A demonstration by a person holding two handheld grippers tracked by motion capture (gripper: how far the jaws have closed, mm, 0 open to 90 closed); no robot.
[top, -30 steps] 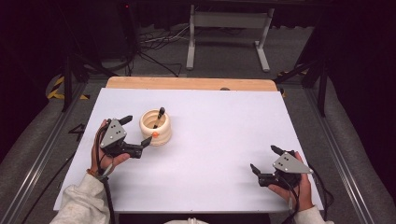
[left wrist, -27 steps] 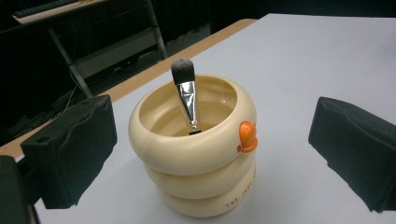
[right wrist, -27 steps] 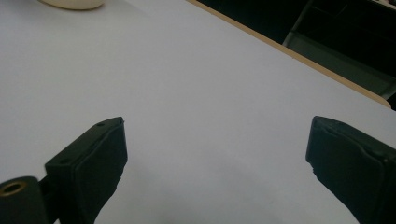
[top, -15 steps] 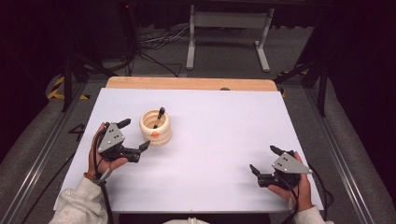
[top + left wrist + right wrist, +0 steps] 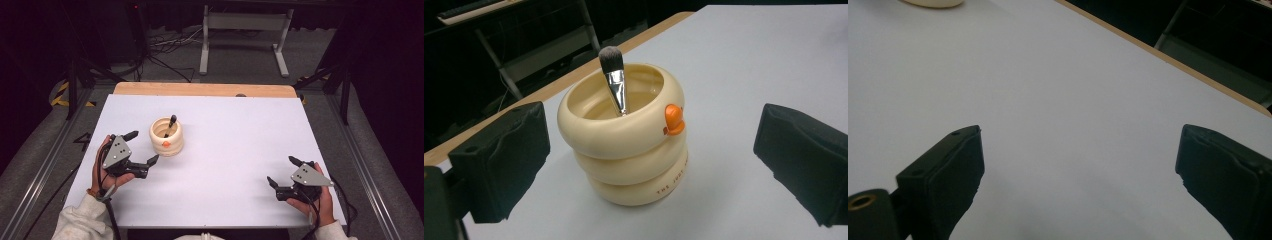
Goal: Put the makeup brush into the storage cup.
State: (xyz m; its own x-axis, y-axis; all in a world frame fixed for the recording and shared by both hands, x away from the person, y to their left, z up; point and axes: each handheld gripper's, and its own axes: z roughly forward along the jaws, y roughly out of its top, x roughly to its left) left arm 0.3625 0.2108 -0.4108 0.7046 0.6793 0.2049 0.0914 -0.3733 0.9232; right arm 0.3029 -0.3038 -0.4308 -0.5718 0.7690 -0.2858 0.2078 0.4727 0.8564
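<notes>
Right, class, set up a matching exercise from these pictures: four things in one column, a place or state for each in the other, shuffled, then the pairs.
Things:
1. cream cup
2. makeup brush
3. left gripper
4. right gripper

Places or states:
A. open, near the table's right front corner
B. standing bristles-up inside the cup
C. open, just beside the cup
D. on the white table, with an orange beak on its side

Pairs: 1-D, 2-B, 3-C, 4-A

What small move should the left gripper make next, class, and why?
Probably ease the left gripper forward: its jaws stand open, apart from the cream holder, whose brush leans inside, bristles up. The right gripper rests far off.
</notes>
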